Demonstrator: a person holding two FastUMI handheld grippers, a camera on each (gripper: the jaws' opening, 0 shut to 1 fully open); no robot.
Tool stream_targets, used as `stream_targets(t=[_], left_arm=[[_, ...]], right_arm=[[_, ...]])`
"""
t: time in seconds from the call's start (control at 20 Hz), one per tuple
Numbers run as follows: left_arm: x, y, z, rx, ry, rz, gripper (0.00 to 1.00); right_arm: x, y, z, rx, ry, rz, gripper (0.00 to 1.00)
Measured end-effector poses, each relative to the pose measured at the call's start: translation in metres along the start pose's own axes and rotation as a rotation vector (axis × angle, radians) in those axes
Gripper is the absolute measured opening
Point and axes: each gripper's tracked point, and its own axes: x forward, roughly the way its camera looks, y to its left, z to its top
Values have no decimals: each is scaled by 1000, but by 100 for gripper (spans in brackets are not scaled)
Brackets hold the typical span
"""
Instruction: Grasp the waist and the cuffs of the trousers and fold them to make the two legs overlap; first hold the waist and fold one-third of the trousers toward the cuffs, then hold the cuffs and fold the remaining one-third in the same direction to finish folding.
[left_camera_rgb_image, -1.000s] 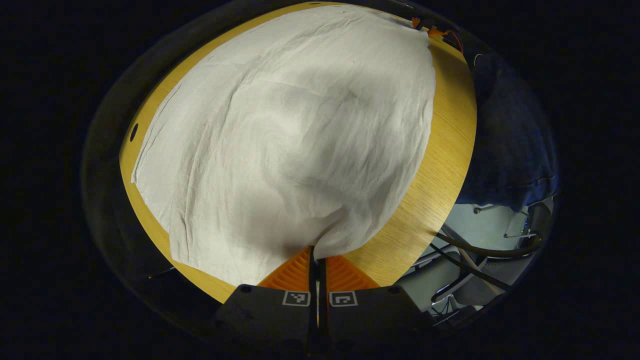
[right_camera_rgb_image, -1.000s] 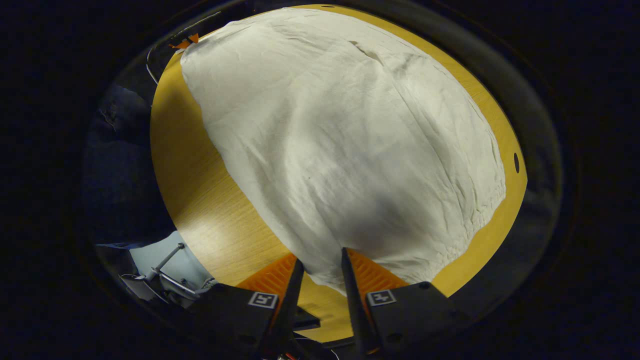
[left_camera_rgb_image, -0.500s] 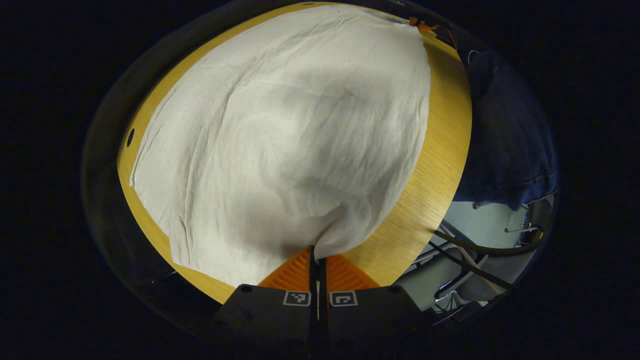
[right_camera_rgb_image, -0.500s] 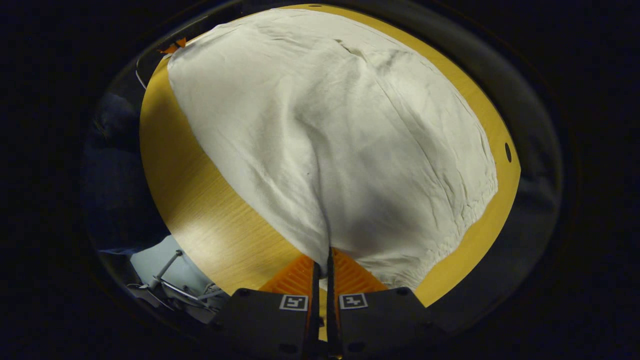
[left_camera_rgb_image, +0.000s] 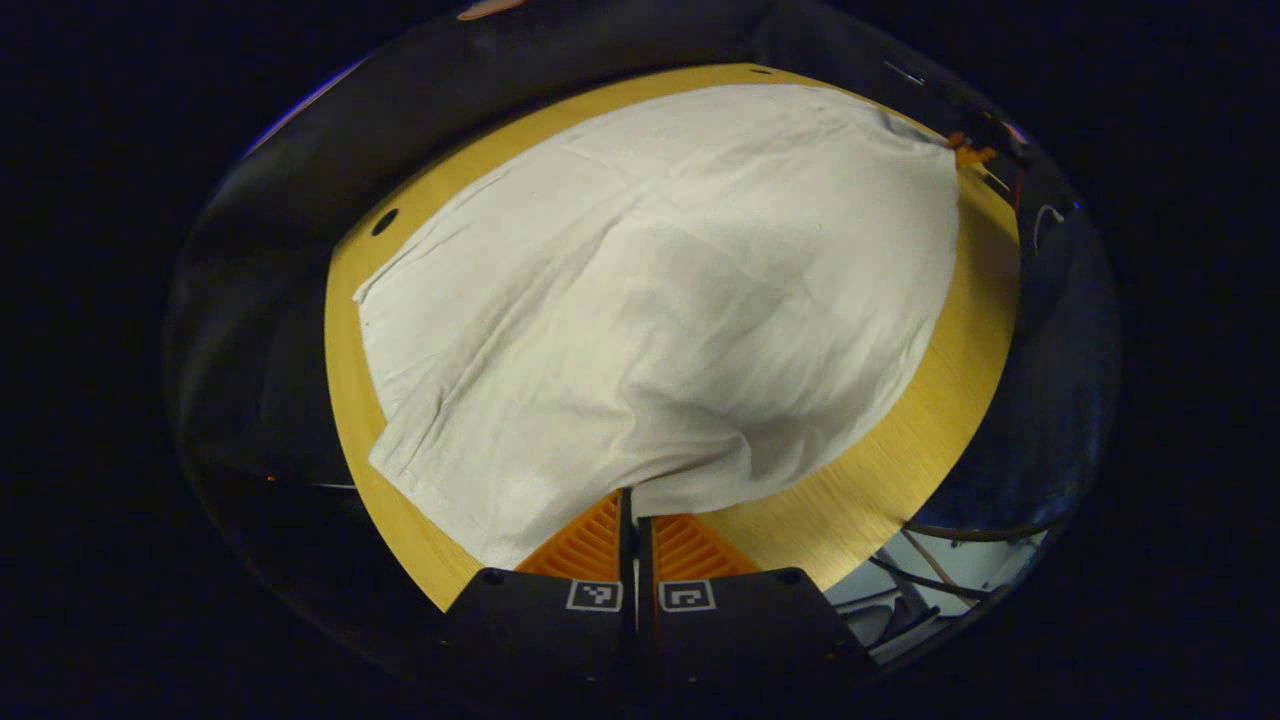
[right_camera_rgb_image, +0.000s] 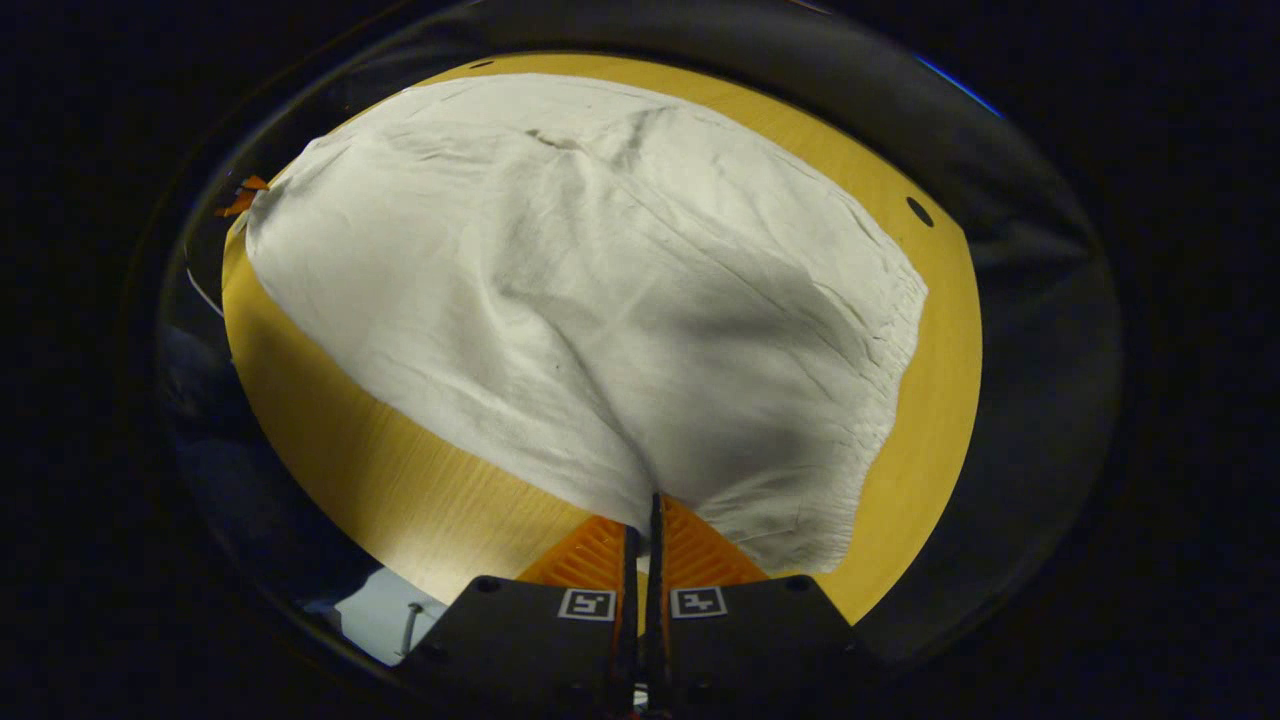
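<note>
White trousers (left_camera_rgb_image: 650, 300) lie spread over a yellow wooden table (left_camera_rgb_image: 900, 440). In the left gripper view the cuffs' hem runs down the cloth's left side, and my left gripper (left_camera_rgb_image: 632, 497) is shut on the near edge, which rises into its fingers. In the right gripper view the same trousers (right_camera_rgb_image: 560, 280) show their gathered waistband (right_camera_rgb_image: 890, 350) on the right. My right gripper (right_camera_rgb_image: 645, 505) is shut on the near edge beside that waist, and the cloth tents up toward it. The left gripper (right_camera_rgb_image: 240, 195) shows small at the cloth's far left corner.
The table (right_camera_rgb_image: 400, 480) has a small dark hole near a far corner (left_camera_rgb_image: 384, 221) (right_camera_rgb_image: 918, 211). Beyond the near table edge lie pale floor and cables (left_camera_rgb_image: 930, 580). Dark booth cloth surrounds the table on the other sides.
My right gripper went from open to shut on the edge near the waist. Both grippers then rose and drew back, lifting the near edge; more of the table shows.
</note>
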Motion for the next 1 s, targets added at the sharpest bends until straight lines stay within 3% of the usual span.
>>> stream_targets(t=[0.25,0.45,0.65,0.7,0.75,0.85,1.0], left_arm=[[-16,31,99,-338,-217,131,0],[-32,65,204,-527,-389,222,0],[-48,122,314,-618,-526,341,0],[-62,119,293,-640,-550,351,0],[-45,131,292,-661,-572,358,0],[-41,154,341,-703,-599,374,0],[-32,185,361,-751,-610,423,0]], right_arm=[[-23,-12,31,222,-161,-62,6],[-46,-35,77,396,-320,-124,6],[-72,-59,125,544,-463,-156,7],[-76,-67,138,565,-497,-169,6],[-83,-75,149,594,-524,-173,5],[-96,-88,171,659,-586,-178,6],[-83,-114,215,690,-628,-211,5]])
